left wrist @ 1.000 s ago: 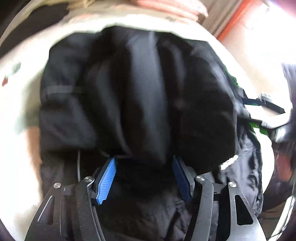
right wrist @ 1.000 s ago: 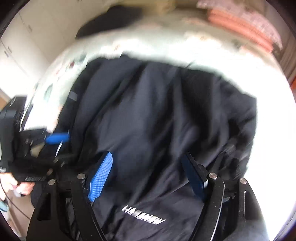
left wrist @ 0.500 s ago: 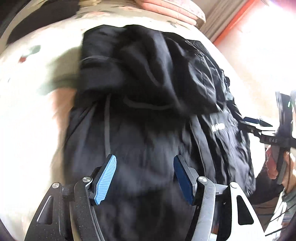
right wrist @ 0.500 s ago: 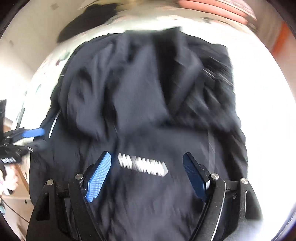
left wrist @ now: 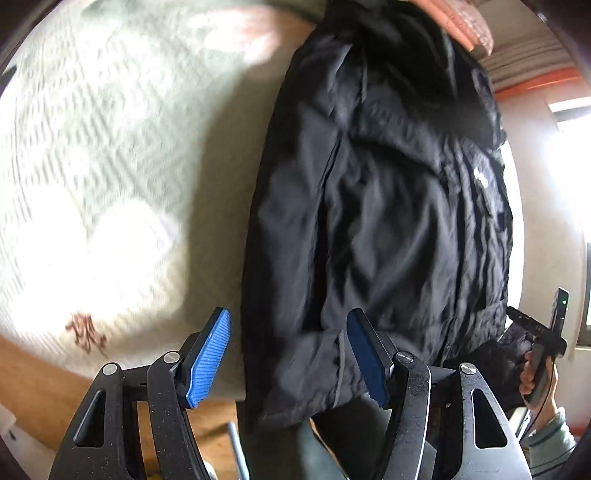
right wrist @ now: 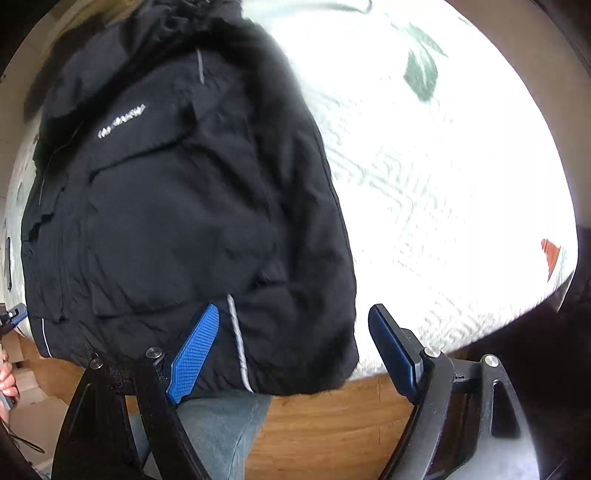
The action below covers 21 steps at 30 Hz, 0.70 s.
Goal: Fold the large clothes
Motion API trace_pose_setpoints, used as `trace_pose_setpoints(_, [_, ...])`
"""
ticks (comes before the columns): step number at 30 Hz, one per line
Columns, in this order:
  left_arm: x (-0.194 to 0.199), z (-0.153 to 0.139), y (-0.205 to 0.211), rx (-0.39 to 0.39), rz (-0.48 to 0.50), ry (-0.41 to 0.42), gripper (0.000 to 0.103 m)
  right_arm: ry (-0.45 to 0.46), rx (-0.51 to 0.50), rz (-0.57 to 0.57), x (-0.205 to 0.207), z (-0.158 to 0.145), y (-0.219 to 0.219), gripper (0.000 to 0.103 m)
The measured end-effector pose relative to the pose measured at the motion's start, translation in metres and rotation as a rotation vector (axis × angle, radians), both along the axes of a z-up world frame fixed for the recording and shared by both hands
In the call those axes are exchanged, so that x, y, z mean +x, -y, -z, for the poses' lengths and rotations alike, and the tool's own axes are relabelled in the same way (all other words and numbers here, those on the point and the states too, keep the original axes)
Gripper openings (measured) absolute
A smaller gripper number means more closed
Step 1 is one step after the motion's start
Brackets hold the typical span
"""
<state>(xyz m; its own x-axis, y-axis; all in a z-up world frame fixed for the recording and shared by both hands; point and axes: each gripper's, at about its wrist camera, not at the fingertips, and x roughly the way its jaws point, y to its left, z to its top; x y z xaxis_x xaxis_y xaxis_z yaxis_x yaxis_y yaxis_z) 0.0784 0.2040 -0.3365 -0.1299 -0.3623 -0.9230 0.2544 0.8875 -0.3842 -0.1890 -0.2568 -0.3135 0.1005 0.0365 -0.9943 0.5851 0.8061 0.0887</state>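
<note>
A large black padded jacket (left wrist: 388, 206) lies on a pale patterned bed (left wrist: 110, 147), its hem hanging over the near edge. In the right wrist view the jacket (right wrist: 177, 206) shows a white logo and a chest pocket. My left gripper (left wrist: 288, 354) is open and empty, just off the jacket's lower left hem corner. My right gripper (right wrist: 291, 350) is open and empty, at the jacket's lower right hem corner, with its left blue pad (right wrist: 194, 352) in front of the fabric.
The bed's near edge drops to a wooden floor (right wrist: 332, 417). The person's jeans (right wrist: 218, 435) stand at that edge. The right gripper and hand (left wrist: 539, 354) show at the right of the left wrist view. Pink folded bedding (left wrist: 465, 26) lies at the far end.
Both grippers have pulled back from over the jacket's middle toward the near edge of the bed and swung outward to the hem corners. Both stayed open.
</note>
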Motion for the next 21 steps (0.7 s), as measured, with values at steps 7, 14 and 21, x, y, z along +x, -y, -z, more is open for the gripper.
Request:
trace_pose_setpoints(7, [-0.008, 0.026, -0.002, -0.058, -0.009, -0.118, 0.067, -0.012, 0.047, -0.006, -0.004, 0.029, 0.002, 0.084])
trace_pose_setpoints(14, [-0.012, 0.028, -0.004, -0.061, -0.019, -0.124, 0.067, -0.006, 0.061, -0.022, -0.005, 0.033, -0.005, 0.084])
trace_pose_setpoints(21, [-0.020, 0.036, -0.002, -0.066, 0.034, -0.164, 0.067, 0.007, 0.096, -0.030, -0.020, 0.034, -0.019, 0.078])
